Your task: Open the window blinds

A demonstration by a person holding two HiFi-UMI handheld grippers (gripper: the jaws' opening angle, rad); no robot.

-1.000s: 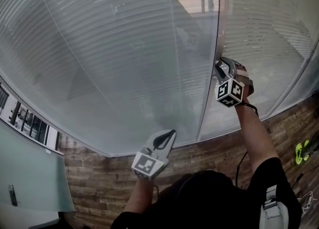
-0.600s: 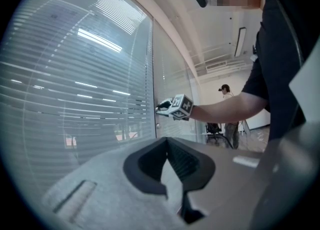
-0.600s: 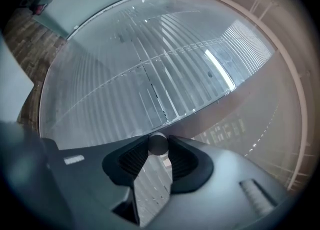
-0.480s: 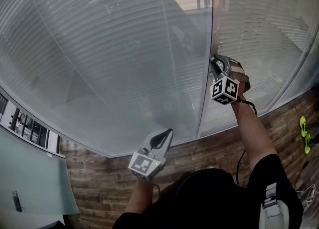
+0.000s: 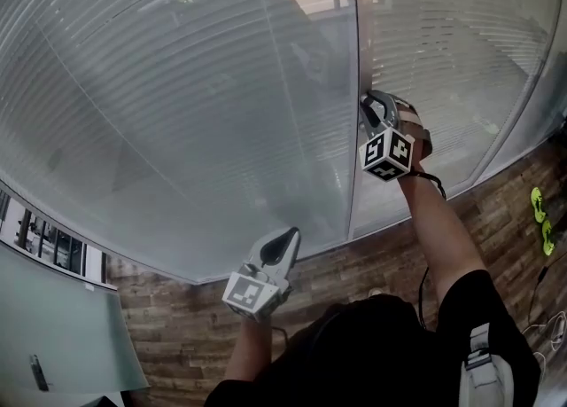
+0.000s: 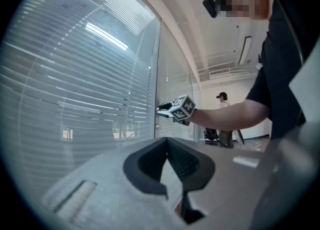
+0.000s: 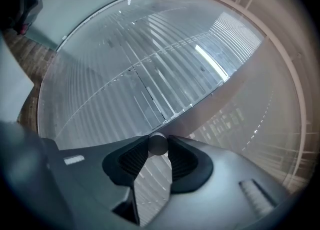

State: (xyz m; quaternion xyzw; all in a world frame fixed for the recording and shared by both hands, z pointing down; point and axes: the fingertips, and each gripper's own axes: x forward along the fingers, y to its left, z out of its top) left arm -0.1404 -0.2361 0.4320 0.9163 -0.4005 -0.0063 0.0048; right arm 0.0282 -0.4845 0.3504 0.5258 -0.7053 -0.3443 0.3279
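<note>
Closed horizontal blinds (image 5: 177, 86) hang behind the glass on both sides of a pale upright window post (image 5: 356, 33). My right gripper (image 5: 365, 107) is raised to that post, and its jaws have just been closing. In the right gripper view the right gripper (image 7: 158, 142) is shut on a small round grey knob (image 7: 158, 145), pinched between both pads. The left gripper (image 5: 289, 238) hangs lower, near the sill and off the glass. Its jaws (image 6: 167, 142) meet at the tips with nothing in them. The left gripper view also shows the right gripper (image 6: 161, 109) at the post.
A brown wood-plank floor (image 5: 177, 308) runs under the window. A pale glass panel (image 5: 53, 325) stands at the lower left. Yellow-green things (image 5: 539, 205) and cables lie on the floor at the right. Another person (image 6: 223, 104) stands far back in the room.
The right gripper's jaws have drawn in around the knob at the post. Both hands stay where they were; the head view has shifted a little, so the post sits further left.
</note>
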